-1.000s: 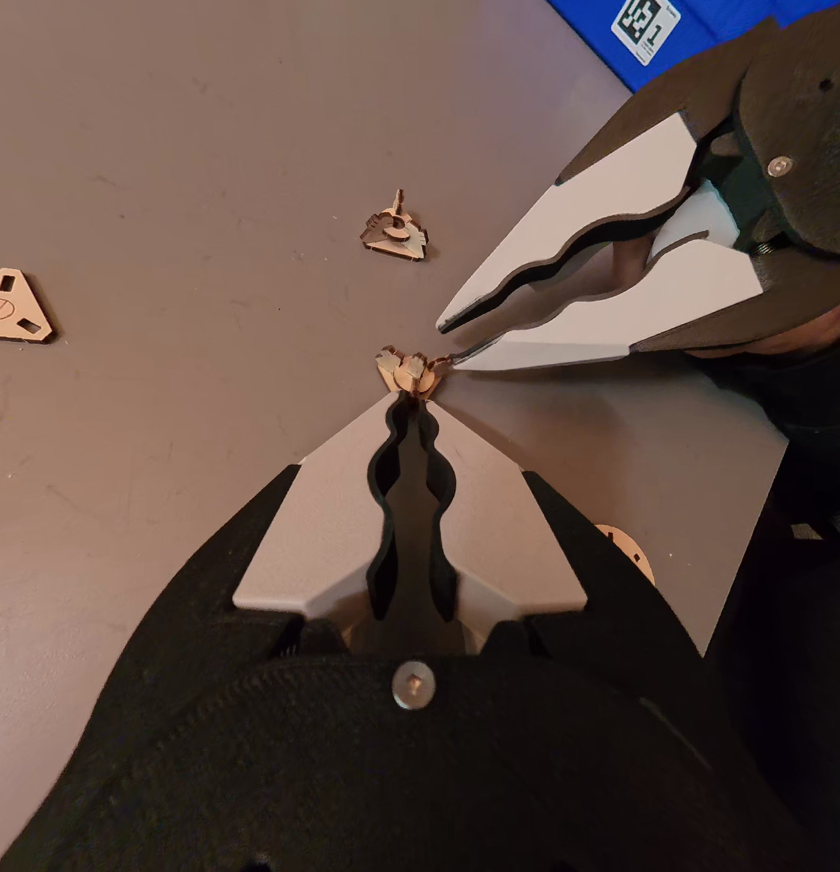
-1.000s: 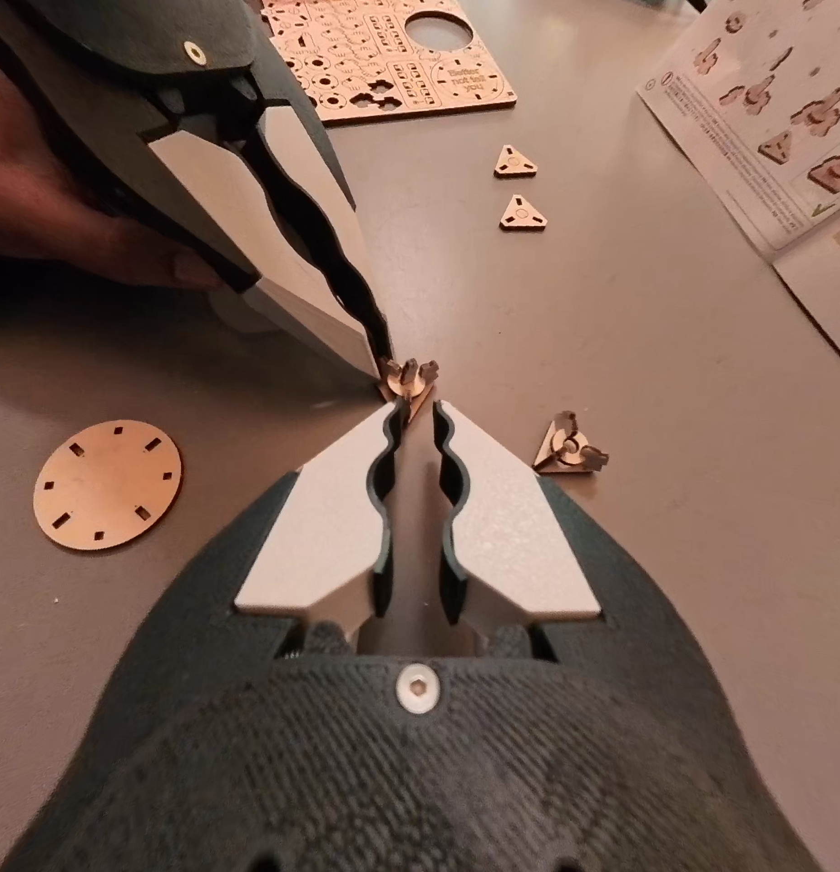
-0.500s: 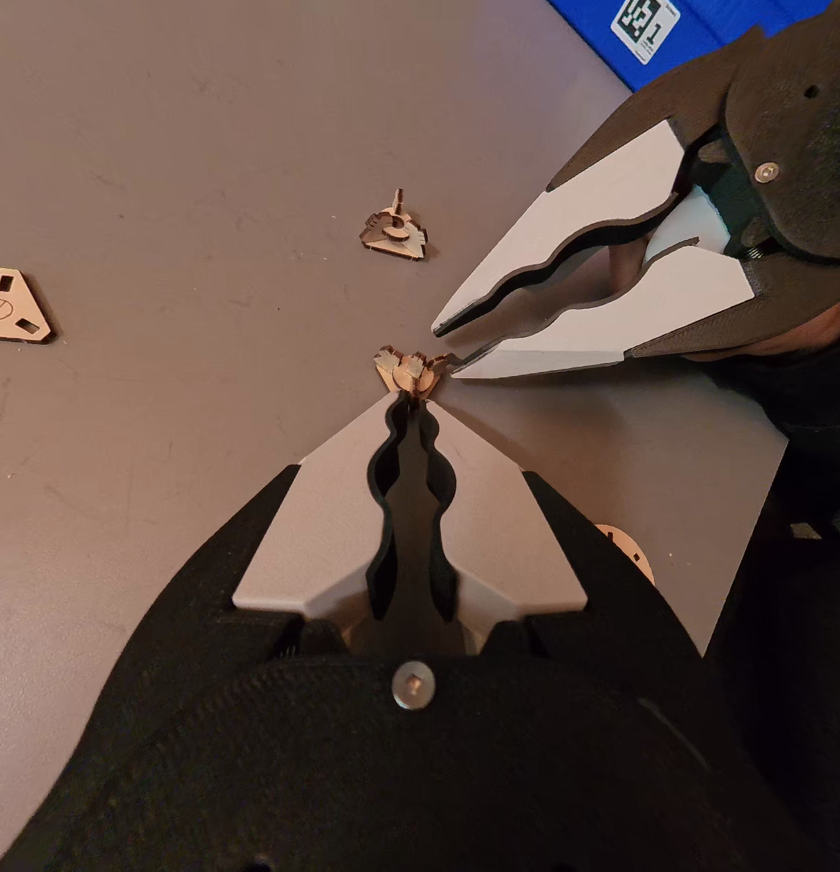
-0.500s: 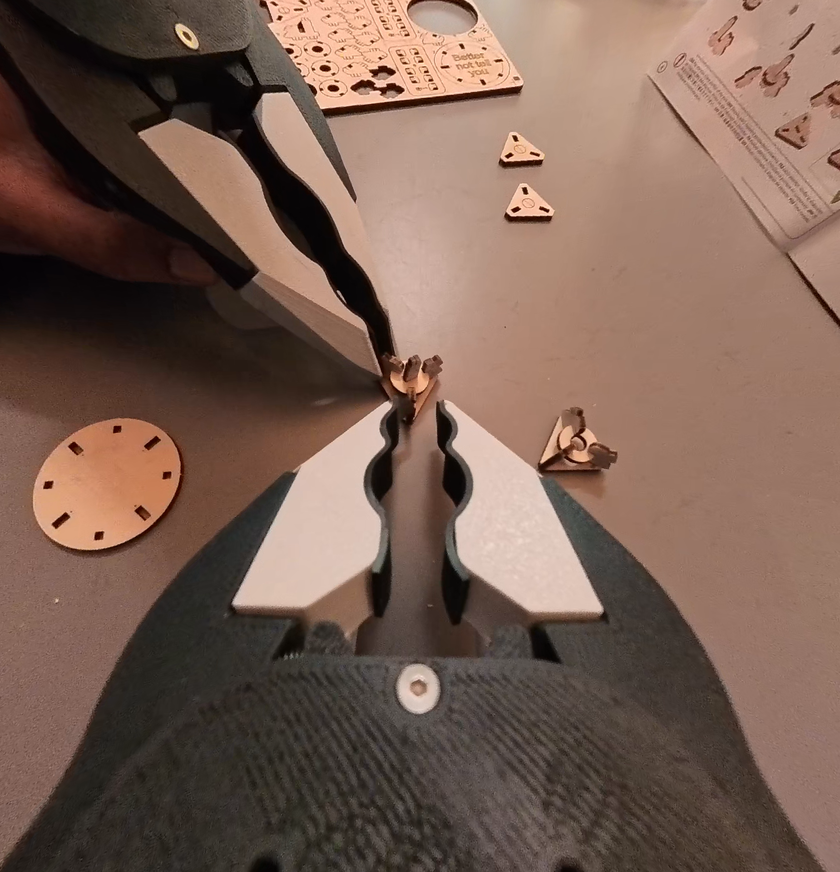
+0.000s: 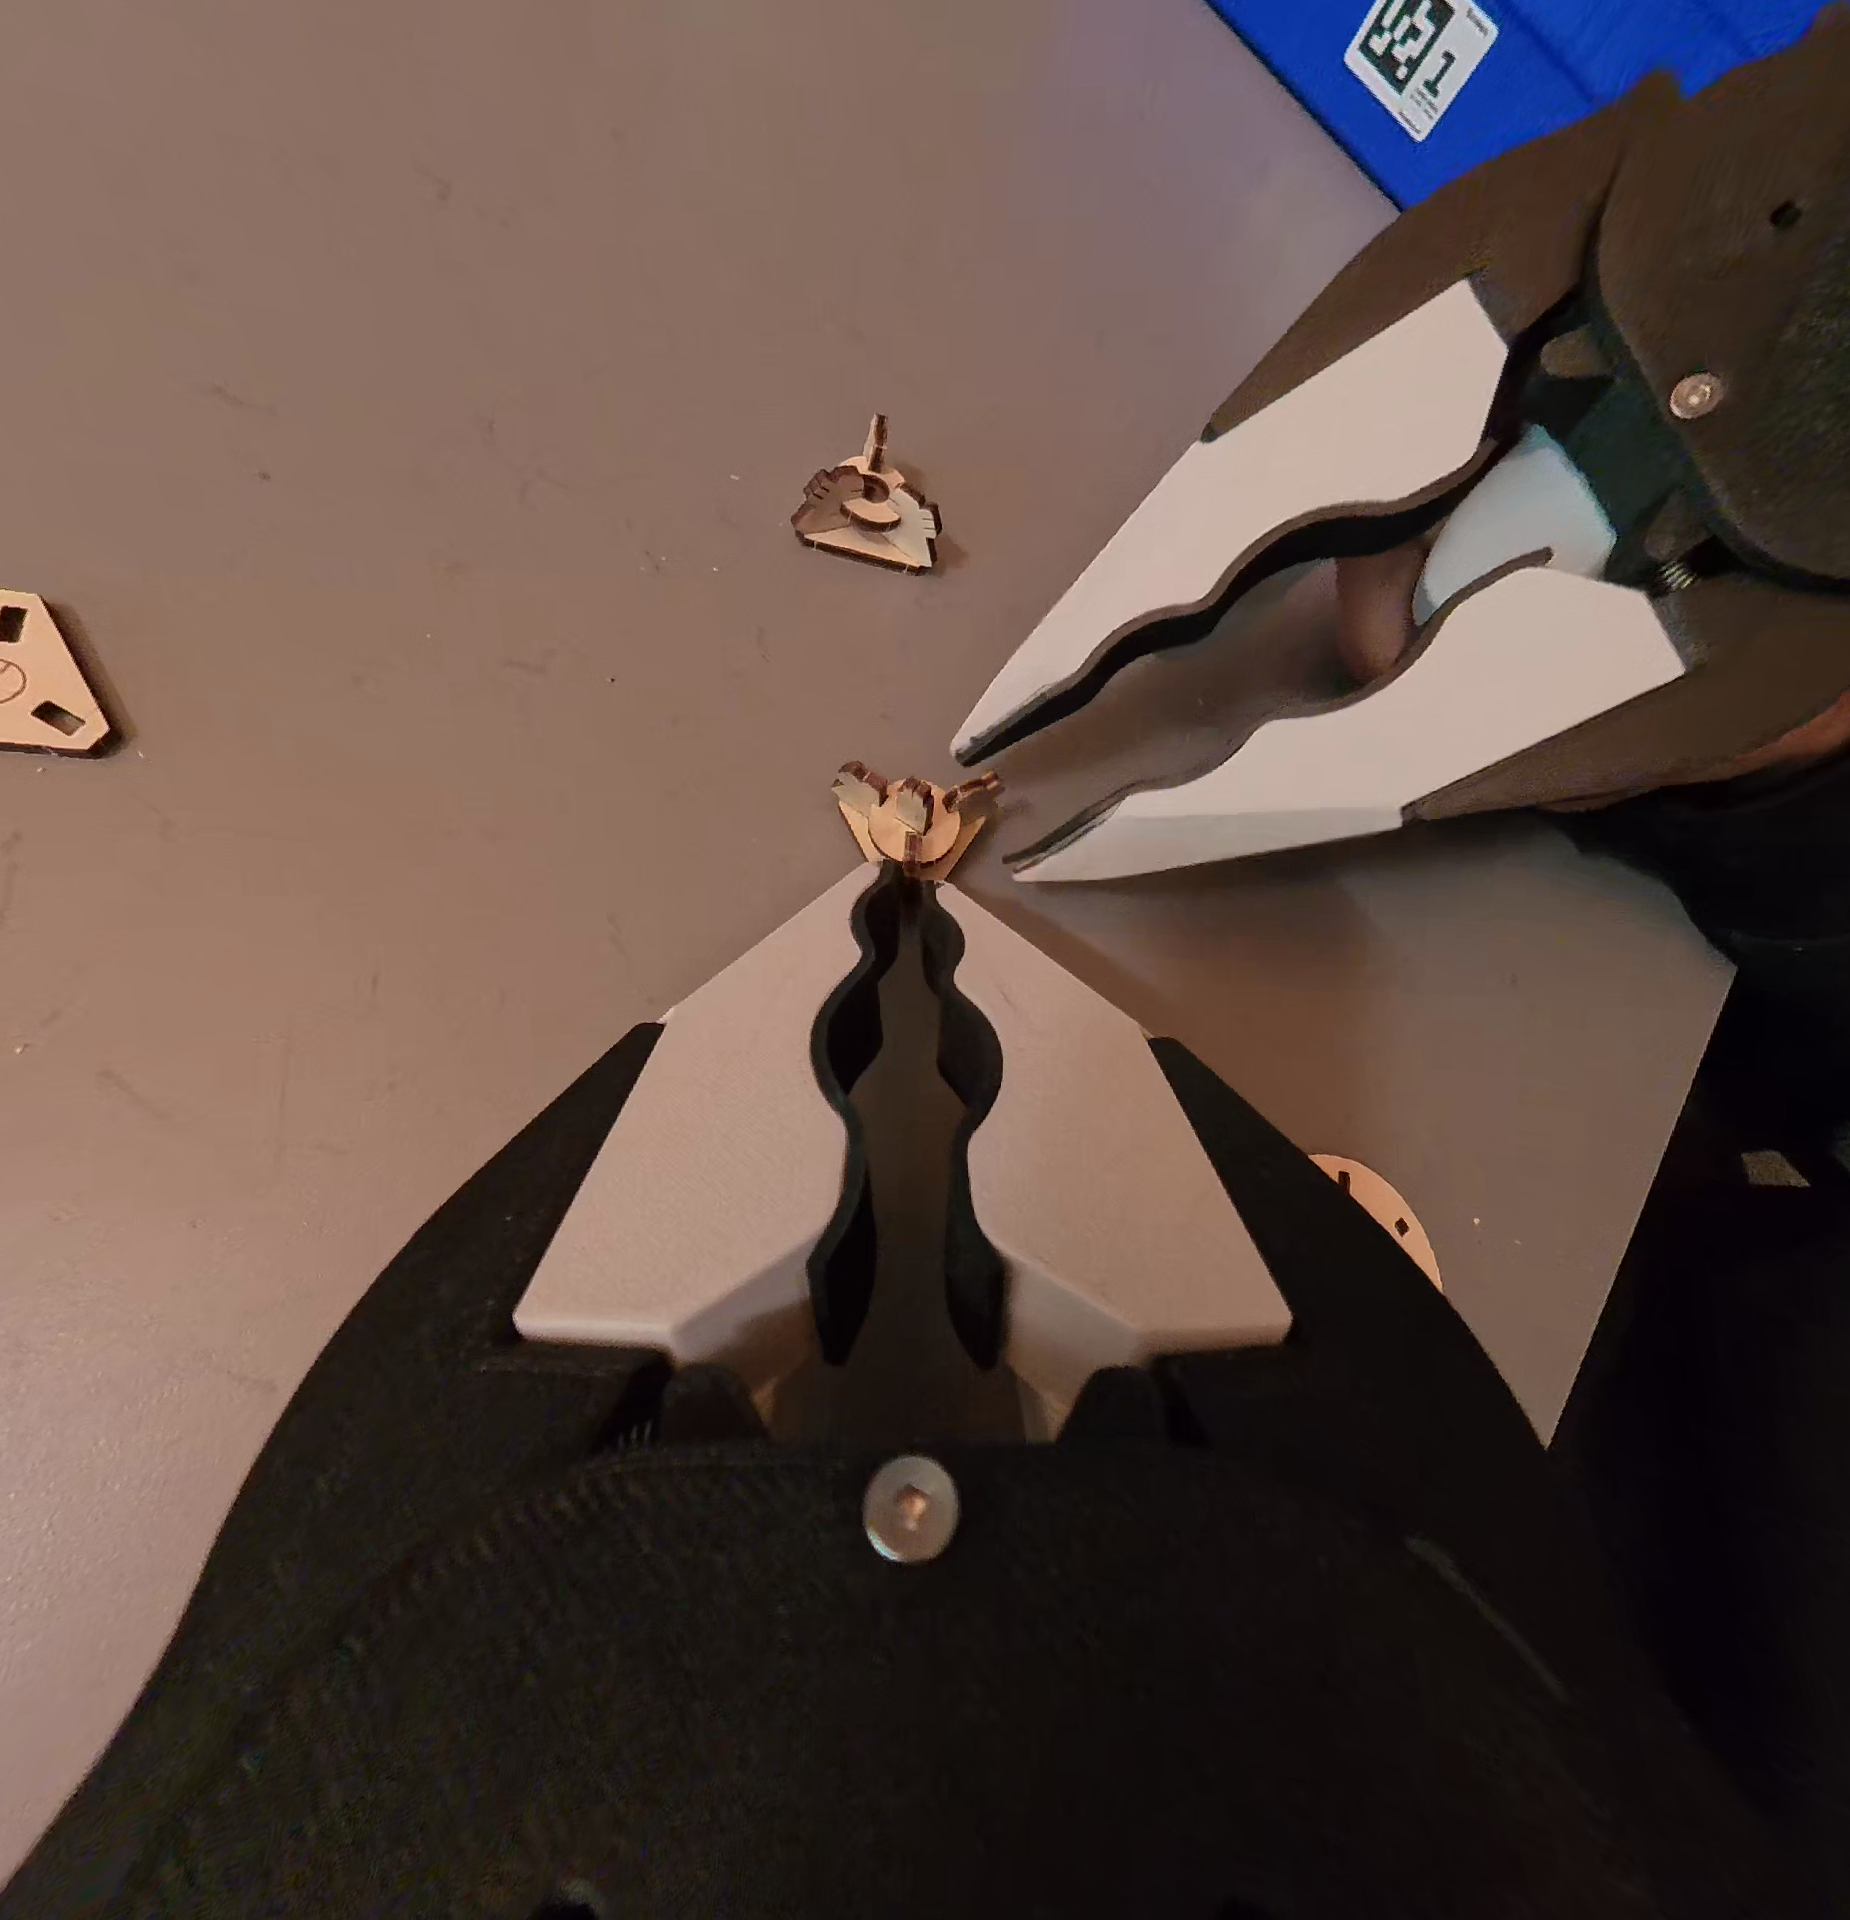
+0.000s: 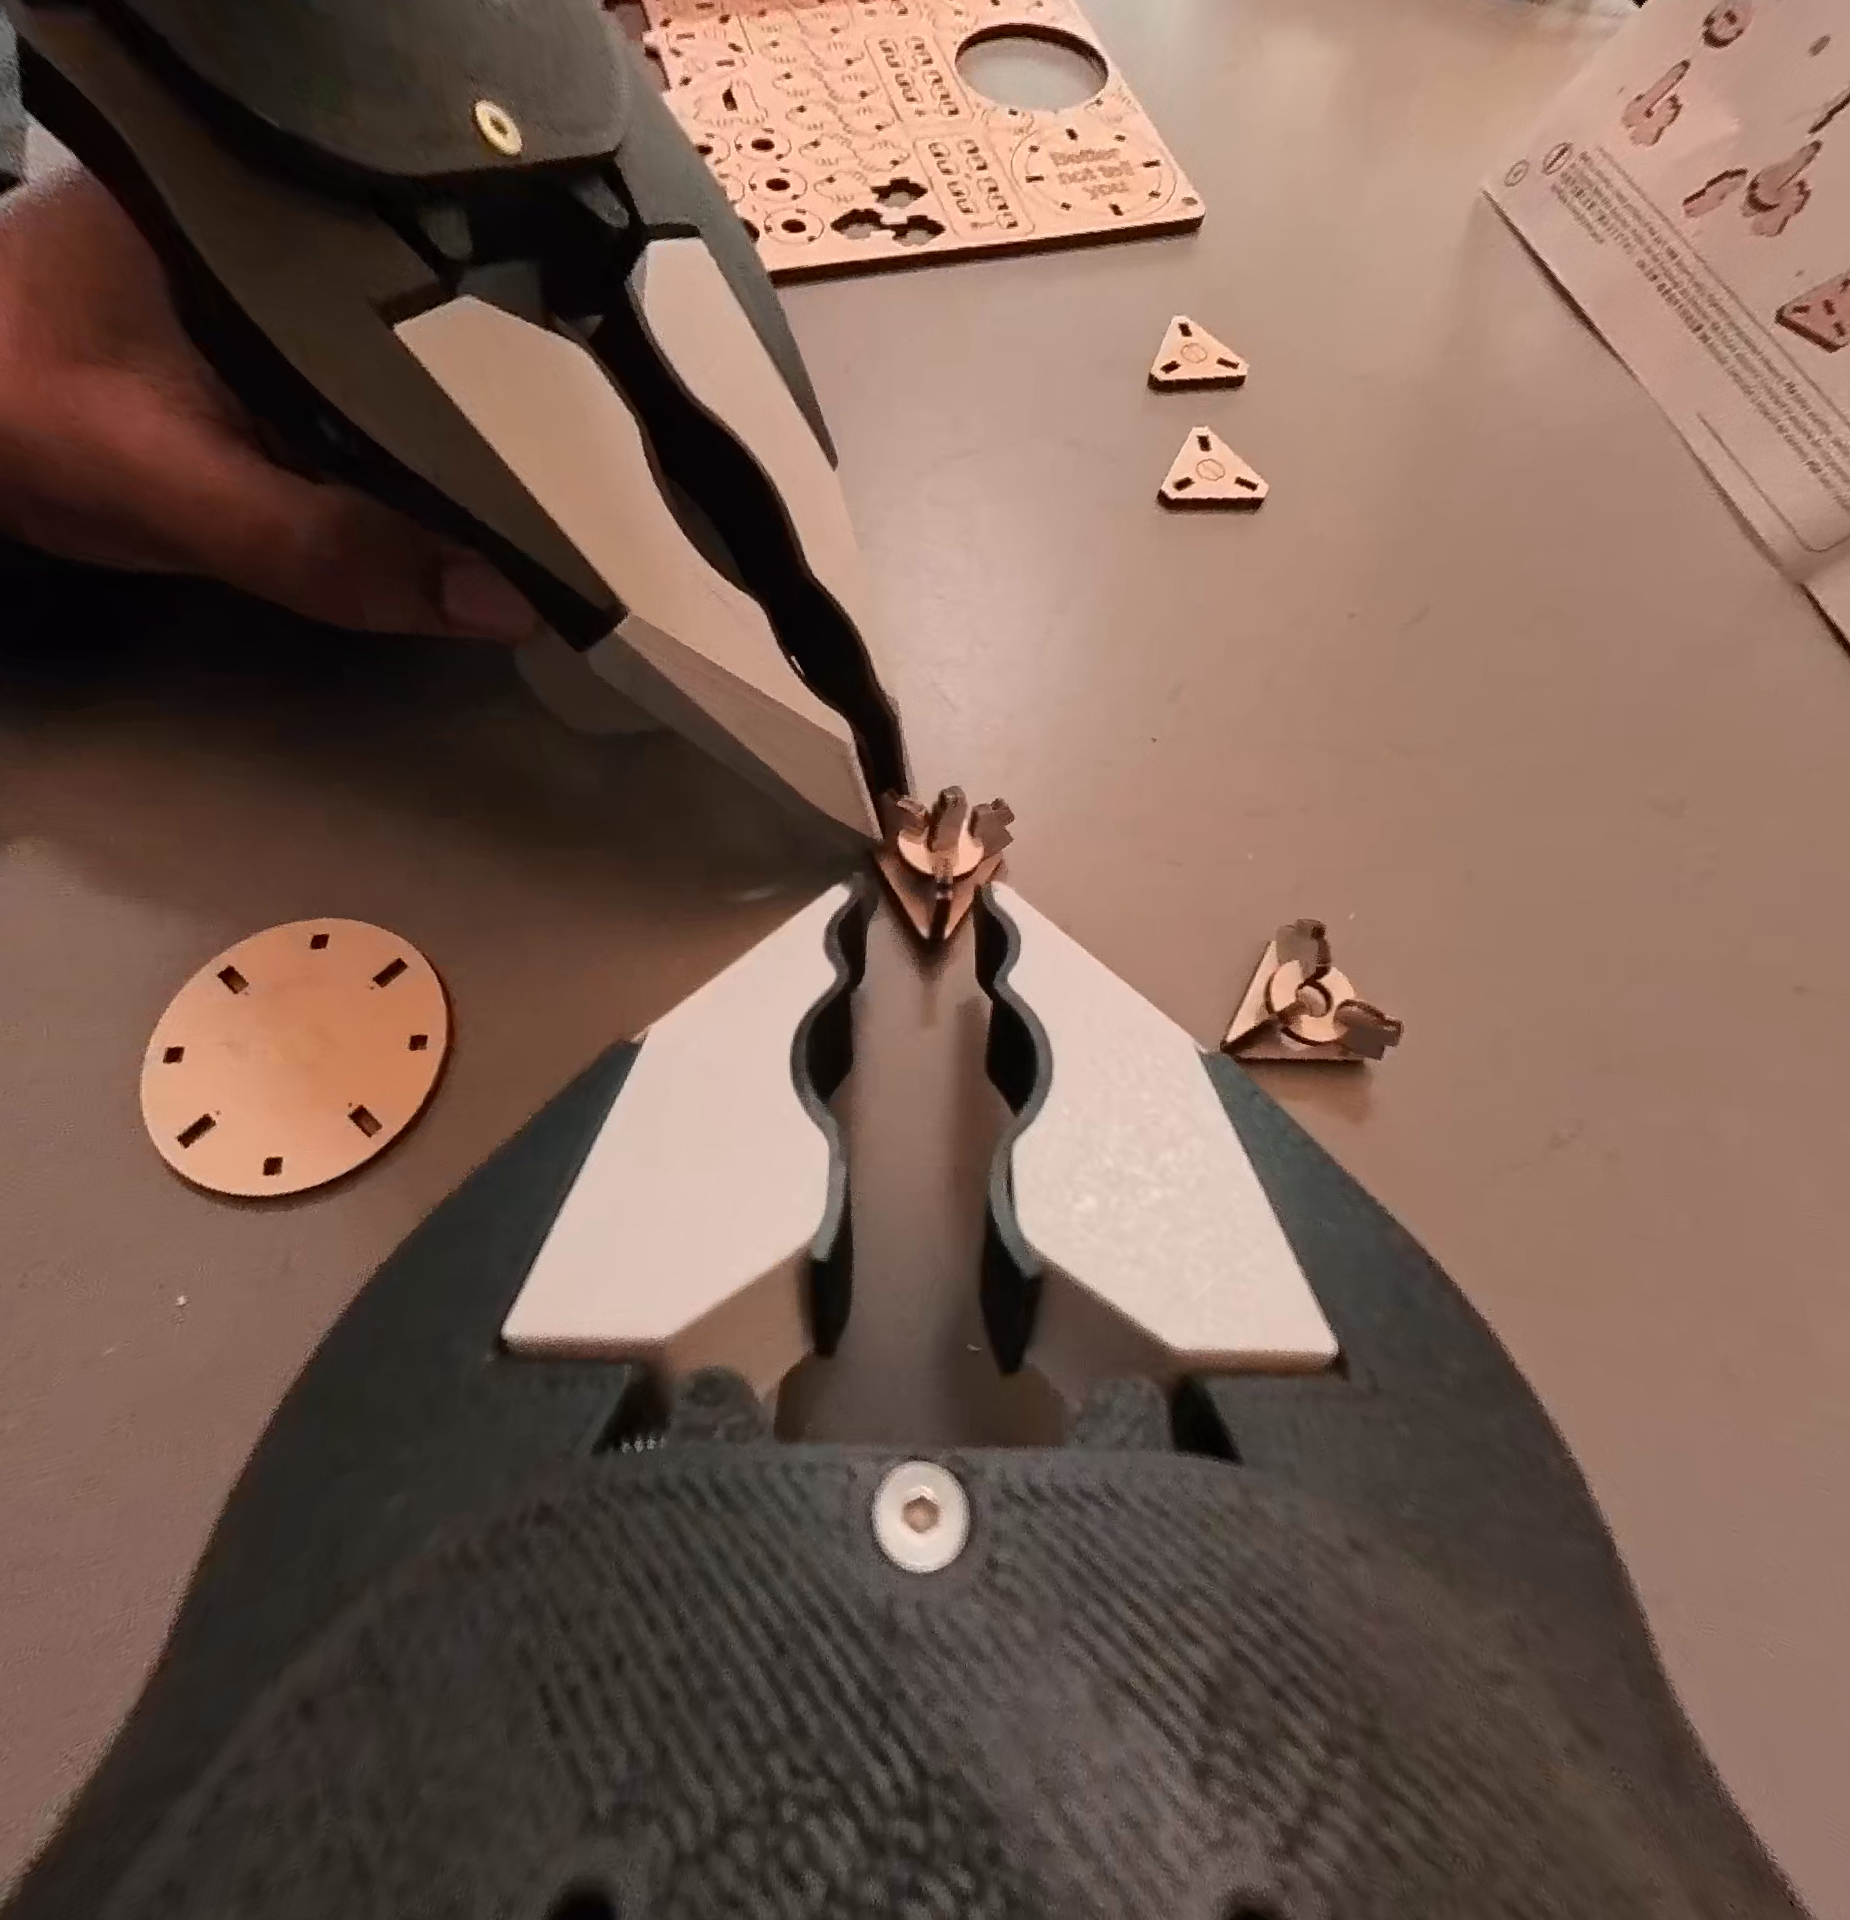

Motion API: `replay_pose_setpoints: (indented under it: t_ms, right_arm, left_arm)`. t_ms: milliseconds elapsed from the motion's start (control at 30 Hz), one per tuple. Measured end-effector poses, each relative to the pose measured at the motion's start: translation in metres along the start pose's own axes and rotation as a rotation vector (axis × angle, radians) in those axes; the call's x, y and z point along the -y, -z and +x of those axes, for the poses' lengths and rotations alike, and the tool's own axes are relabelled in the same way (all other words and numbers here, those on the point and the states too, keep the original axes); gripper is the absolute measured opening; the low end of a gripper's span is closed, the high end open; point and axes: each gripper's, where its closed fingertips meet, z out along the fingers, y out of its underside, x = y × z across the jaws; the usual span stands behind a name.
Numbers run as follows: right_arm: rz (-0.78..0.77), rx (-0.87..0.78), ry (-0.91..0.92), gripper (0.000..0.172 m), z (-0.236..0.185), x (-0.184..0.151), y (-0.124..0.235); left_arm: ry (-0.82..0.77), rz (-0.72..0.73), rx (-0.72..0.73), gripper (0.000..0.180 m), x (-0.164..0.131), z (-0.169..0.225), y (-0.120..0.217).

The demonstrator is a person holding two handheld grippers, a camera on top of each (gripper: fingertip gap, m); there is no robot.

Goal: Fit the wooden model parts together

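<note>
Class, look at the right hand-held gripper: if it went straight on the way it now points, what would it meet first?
The right hand-held gripper, its jaws open, would first meet the small triangular wooden assembly directly ahead; one corner already sits between its fingertips. The left hand-held gripper pinches that piece from the far side. Depth is hard to judge.

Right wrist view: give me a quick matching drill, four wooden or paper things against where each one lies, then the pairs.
1. round slotted wooden disc
2. punched-out wooden sheet
3. printed paper sheet
4. loose pegged wooden triangle

A. far right edge
B. just right of the right gripper's fingers
C. left of those fingers
D. top centre

Pairs: 1-C, 2-D, 3-A, 4-B.
</note>
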Motion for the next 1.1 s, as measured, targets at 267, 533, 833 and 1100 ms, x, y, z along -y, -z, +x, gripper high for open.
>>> replay_pose_setpoints:
  t_ms: [267,533,833,1100]
  right_arm:
    - [0.008,-0.042,0.101,0.015,-0.0029,0.0047,0.0004]
    - [-0.003,-0.076,0.085,0.001,0.0031,0.0029,-0.0003]
    - [-0.003,-0.002,-0.061,0.001,0.0038,0.0001,-0.0025]
    - [-0.15,0.081,-0.139,0.001,0.0026,-0.0015,-0.0038]
  left_arm:
    - [0.002,-0.003,-0.002,0.002,-0.0003,0.0001,-0.0003]
    - [0.0,-0.005,-0.004,0.002,-0.0005,0.0004,-0.0005]
    - [-0.004,-0.015,0.0,0.003,-0.0015,0.0004,-0.0015]
    - [-0.004,-0.019,-0.003,0.002,-0.0017,-0.0001,-0.0018]
